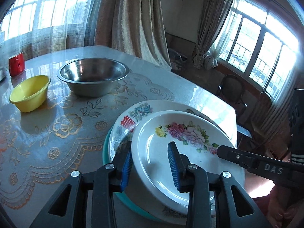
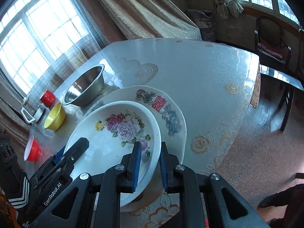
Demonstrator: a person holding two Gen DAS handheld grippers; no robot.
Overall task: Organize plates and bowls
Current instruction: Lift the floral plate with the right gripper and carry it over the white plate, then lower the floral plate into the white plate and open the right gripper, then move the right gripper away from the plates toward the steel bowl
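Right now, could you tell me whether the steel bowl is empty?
Empty: the steel bowl stands upright on the table, and only bare shiny metal shows inside.

A table [image 1: 171, 83] covered by a glossy floral cloth is seen. At the upper left, a steel bowl [image 1: 93, 76], a yellow bowl [image 1: 29, 93] and a red cup [image 1: 16, 64] are set directly on it; a teal plate [image 1: 106, 152] lies at lower centre.

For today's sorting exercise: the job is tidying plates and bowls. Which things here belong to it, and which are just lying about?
Belong to the job:
white rose-patterned deep plate
larger white plate with red characters
teal plate underneath
steel bowl
yellow plastic bowl
small red-and-white bowl

Lying about:
red cup
clear glass jug
dark wooden chair
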